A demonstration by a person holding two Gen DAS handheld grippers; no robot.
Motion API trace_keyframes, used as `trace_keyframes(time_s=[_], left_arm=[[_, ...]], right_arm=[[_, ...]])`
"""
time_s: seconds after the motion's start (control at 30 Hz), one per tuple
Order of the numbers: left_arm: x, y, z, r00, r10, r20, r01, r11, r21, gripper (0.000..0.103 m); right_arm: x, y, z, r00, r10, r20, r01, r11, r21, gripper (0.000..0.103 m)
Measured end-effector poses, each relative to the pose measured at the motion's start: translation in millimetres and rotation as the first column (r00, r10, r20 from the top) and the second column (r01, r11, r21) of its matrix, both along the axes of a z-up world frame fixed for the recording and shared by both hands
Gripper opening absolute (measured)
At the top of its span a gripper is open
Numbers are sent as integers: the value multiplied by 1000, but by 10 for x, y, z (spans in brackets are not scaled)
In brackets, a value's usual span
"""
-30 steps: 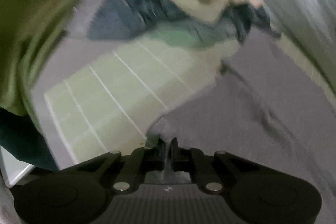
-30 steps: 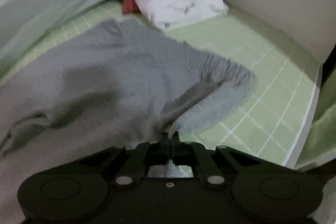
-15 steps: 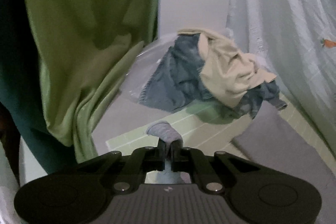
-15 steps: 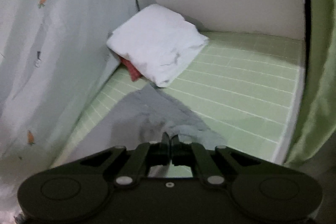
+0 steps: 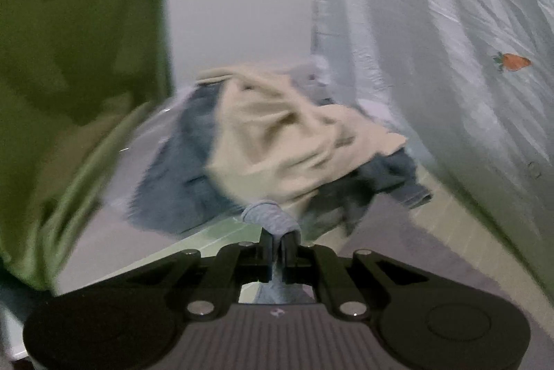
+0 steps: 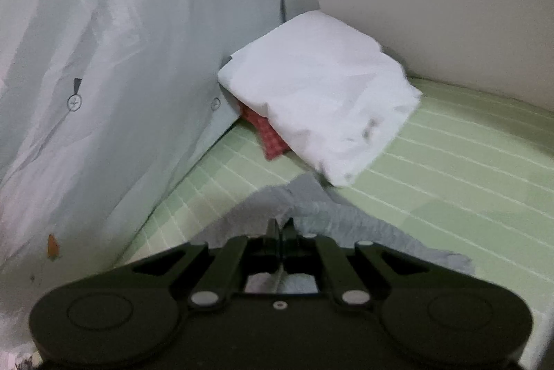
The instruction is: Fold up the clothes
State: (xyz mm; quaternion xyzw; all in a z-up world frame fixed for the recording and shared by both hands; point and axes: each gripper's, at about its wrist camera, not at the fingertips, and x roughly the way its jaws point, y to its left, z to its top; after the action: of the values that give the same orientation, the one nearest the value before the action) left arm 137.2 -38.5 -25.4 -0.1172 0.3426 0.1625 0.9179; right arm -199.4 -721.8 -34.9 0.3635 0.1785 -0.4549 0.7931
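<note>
While clamped on a bunched grey garment (image 5: 270, 214) edge, left gripper (image 5: 277, 236) raised, aimed at heaped beige and denim clothes (image 5: 277, 148); right gripper (image 6: 281, 226) likewise pinched on grey cloth trailing down over green checked sheet (image 6: 450, 169), facing white folded bundle (image 6: 322, 106); garment strung between both.

1. Grey knit garment (image 6: 311, 217): lifted at two pinched spots, a fold (image 5: 270, 216) bunched at one, the rest draping to the green bed.
2. Beige garment (image 5: 287, 141) heaped on crumpled denim (image 5: 180, 183).
</note>
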Motion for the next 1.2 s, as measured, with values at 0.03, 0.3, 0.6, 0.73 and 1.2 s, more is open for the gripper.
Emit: trace_keyframes(time_s=[0.03,0.3,0.6,0.73,1.2], left_arm=[[155,-94,-5,1000,-11,2,11,1000,-4,5],[1578,-892,-368,995,-102,2,102,993,-60,23],[1142,-943,-880,978,-69,-197,79,996,41,86],[837,-695,-1148,955,-1,-296,-14,999,-51,86],[743,-704,-1254,955,-63,-289,31,993,-115,4]], right_arm=[[123,-94,-30,1000,-3,-11,3,1000,0,2],[1414,-919,-426,994,5,-106,-4,1000,14,4],[1772,-630,-687,949,56,-312,-66,998,-22,85],[1384,-276,-803,955,0,-296,22,997,72,85],[1135,256,-1122,931,84,-355,-28,987,158,22]])
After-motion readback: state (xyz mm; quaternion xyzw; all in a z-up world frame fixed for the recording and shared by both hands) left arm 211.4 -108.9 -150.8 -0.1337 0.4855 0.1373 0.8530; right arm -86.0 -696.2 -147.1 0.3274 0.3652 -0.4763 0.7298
